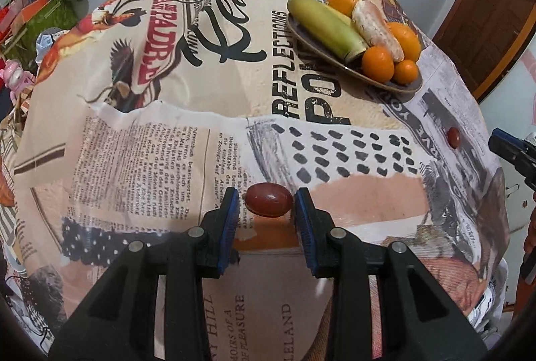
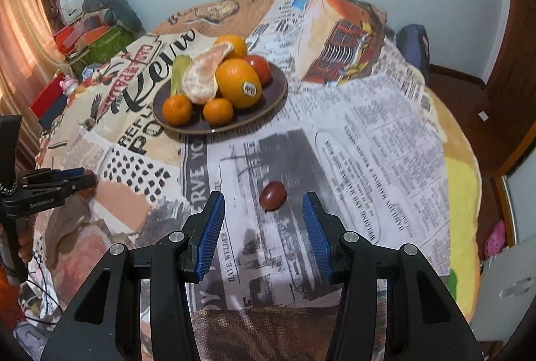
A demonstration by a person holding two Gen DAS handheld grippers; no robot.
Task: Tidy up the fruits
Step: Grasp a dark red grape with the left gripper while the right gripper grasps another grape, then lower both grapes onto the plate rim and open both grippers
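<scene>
Left wrist: newsprint-collage tablecloth (image 1: 187, 140), pale wall behind. Left gripper (image 1: 267, 203) pads close around a glossy red grape (image 1: 268, 201), a sliver of gap visible each side.

Right wrist: same tablecloth, brown plate (image 2: 278, 93) of oranges behind. Right gripper (image 2: 263, 210) jaws apart, a second grape (image 2: 273, 195) lying between them, untouched.

Left tongs (image 1: 267, 220) and right tongs (image 2: 263, 227): black arms; ribbed blue pads; silver pins.

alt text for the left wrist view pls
The left gripper brackets a red grape between its blue pads on a collage-print tablecloth. Behind, a dark plate holds oranges and a corn cob; a second grape lies right.
</scene>
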